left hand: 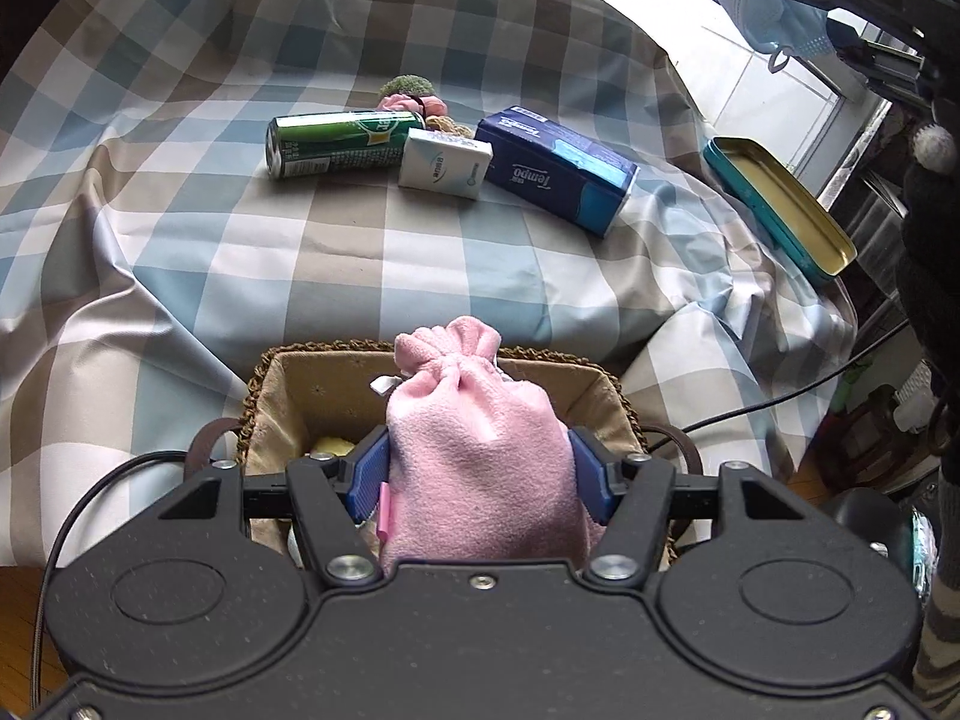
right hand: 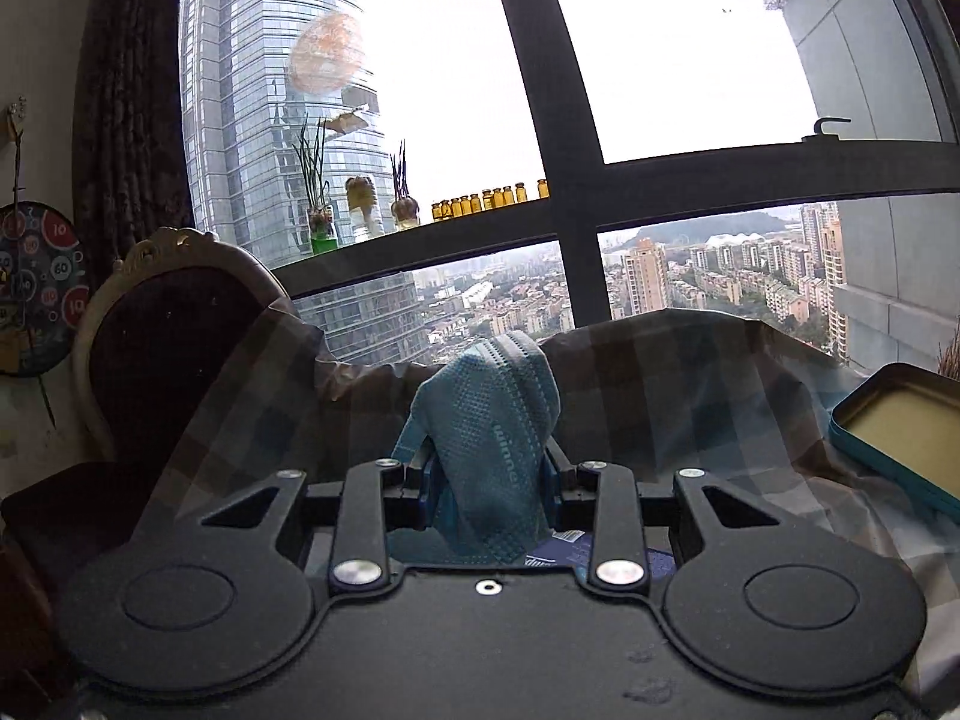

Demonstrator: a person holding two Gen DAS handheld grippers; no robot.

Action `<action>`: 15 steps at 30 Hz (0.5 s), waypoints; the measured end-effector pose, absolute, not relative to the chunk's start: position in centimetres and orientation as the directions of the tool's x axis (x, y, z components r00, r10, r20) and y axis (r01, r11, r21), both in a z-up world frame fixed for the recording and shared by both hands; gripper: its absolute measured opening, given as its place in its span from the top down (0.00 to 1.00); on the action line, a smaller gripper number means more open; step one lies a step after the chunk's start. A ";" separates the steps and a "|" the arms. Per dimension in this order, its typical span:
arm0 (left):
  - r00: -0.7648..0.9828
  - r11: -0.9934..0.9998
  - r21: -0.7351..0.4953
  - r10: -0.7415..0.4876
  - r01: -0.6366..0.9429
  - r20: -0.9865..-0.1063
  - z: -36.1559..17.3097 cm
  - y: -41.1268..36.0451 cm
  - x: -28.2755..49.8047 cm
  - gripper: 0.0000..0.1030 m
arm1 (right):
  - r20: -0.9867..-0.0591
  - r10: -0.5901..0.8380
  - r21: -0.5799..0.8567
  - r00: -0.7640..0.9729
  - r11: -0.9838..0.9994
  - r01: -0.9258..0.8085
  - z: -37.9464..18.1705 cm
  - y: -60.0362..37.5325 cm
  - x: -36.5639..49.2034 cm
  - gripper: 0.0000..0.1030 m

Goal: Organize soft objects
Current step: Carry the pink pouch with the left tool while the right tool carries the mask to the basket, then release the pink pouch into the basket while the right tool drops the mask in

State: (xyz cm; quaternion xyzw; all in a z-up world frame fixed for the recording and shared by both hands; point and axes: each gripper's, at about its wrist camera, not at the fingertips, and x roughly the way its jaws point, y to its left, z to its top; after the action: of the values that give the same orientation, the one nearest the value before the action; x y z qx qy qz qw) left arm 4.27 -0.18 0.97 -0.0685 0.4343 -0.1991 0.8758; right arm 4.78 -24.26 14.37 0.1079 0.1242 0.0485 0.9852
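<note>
Checked blue-and-tan cloth (left hand: pixel 336 252) covered the surface where I worked, with a tall window (right hand: pixel 690 60) behind it looking out on towers. I took the woven basket (left hand: pixel 273 369) at the near edge as my landmark. Directly over it, my left gripper (left hand: pixel 480 468) was clamped on a pink fleece drawstring pouch (left hand: pixel 474 420), blue pads pressing both its sides, the tied neck pointing away from me. Beyond the basket lay a green can (left hand: pixel 336 141) on its side, a small white tissue pack (left hand: pixel 447 162) touching it, and a dark blue Tempo tissue pack (left hand: pixel 558 168) just beside that. Farther off to the basket's right sat an open teal tin (left hand: pixel 780 204). High above that tin, my right gripper (right hand: pixel 489 468) was nearly closed, pinching a light blue face mask (right hand: pixel 492 420) that stood up between its fingers.
</note>
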 end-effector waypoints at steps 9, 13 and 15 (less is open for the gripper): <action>0.474 0.891 -0.304 -0.440 0.338 -0.763 0.2 -0.8 1.6 0.43 | -0.322 0.159 0.233 0.933 0.969 -0.084 11.9 -21.1 -3.8 0.69; 0.478 0.898 -0.299 -0.428 0.324 -0.767 0.1 -0.5 1.4 0.43 | -0.378 0.140 0.225 0.915 0.973 -0.056 10.4 -20.2 -5.5 0.69; 0.481 0.891 -0.314 -0.443 0.327 -0.757 0.3 -0.2 1.4 0.43 | -0.399 0.133 0.228 0.907 0.973 -0.042 9.7 -20.1 -6.2 0.69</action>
State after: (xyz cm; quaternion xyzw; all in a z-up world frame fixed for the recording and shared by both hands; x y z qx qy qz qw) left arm 1.39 -0.20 0.26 -0.0635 0.4574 -0.2244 0.8581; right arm -6.18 -20.09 9.69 0.1075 0.2103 0.0450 0.9707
